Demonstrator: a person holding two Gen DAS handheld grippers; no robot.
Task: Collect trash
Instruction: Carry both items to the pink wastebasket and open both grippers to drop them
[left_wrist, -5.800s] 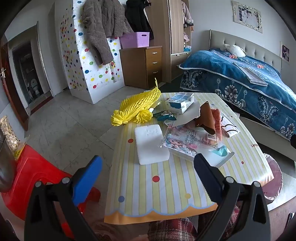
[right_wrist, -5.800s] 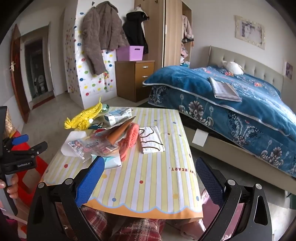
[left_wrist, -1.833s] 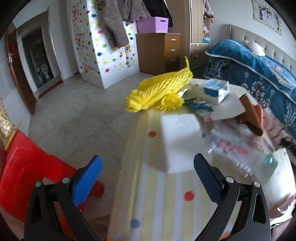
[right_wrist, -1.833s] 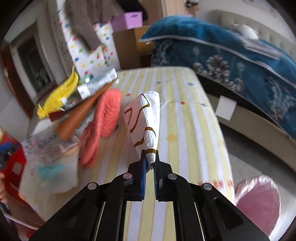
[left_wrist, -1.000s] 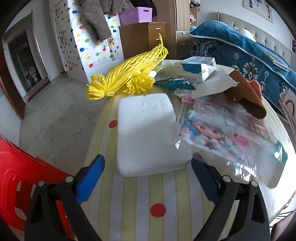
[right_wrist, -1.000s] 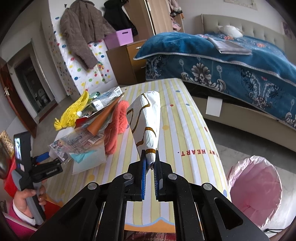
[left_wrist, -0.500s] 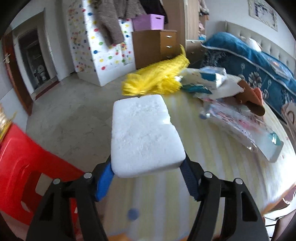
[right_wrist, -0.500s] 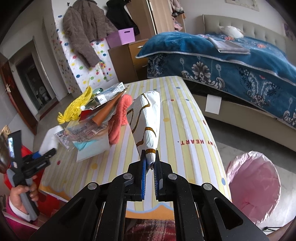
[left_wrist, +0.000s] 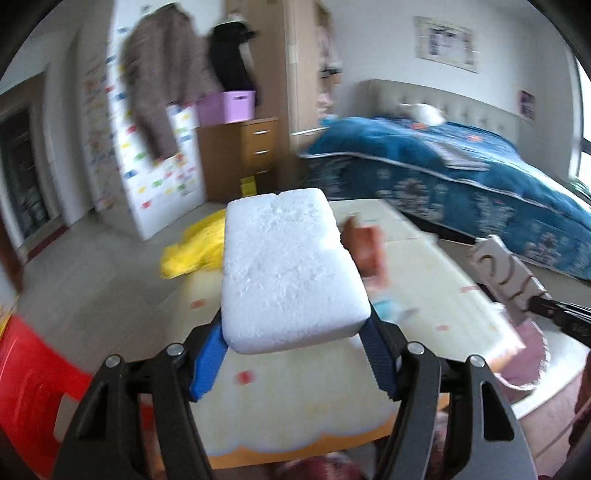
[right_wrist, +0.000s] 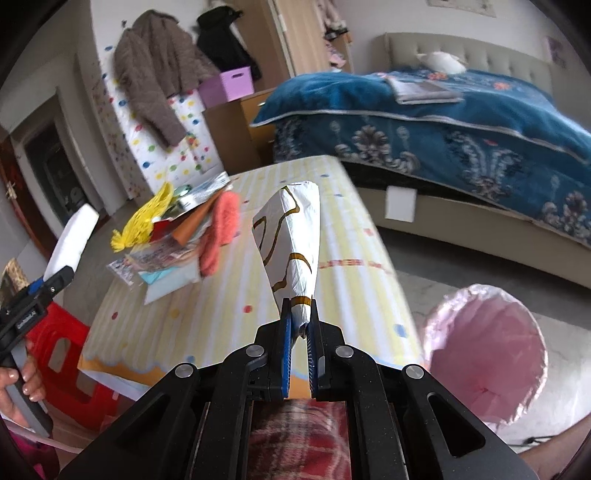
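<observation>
Now that both pieces are off the desk, we start at the left claw (left_wrist: 295, 354), whose blue pads (left_wrist: 208, 356) are pressed against the near end of the white foam block (left_wrist: 288, 269). A second ago that block lay flat on the striped cloth between spread fingers; half a second ago it was gripped and just lifting; now it rides in the air, reaching toward twelve o'clock in the left wrist view, and the blurred room behind it tells us the claw is swinging.

The right claw (right_wrist: 300, 328) is pinched tight on the folded end of the white wrapper with brown lines (right_wrist: 291, 240), which stands up toward twelve o'clock from the pads, as it did a second ago.

Out from there, the desk (right_wrist: 351, 236) carries a heap at ten o'clock in the right wrist view: the yellow mesh netting (right_wrist: 144, 221), an orange fuzzy piece (right_wrist: 219, 229) and some printed packets (right_wrist: 155, 258). Low at four o'clock, on the floor just beside the desk's corner, sits the pink-lined bin (right_wrist: 484, 354), its mouth open. The red stool (right_wrist: 62, 350) is at eight o'clock.

We judge that two items are now ready to drop, and both claws need to go to the bin; the heap is left for later trips.
</observation>
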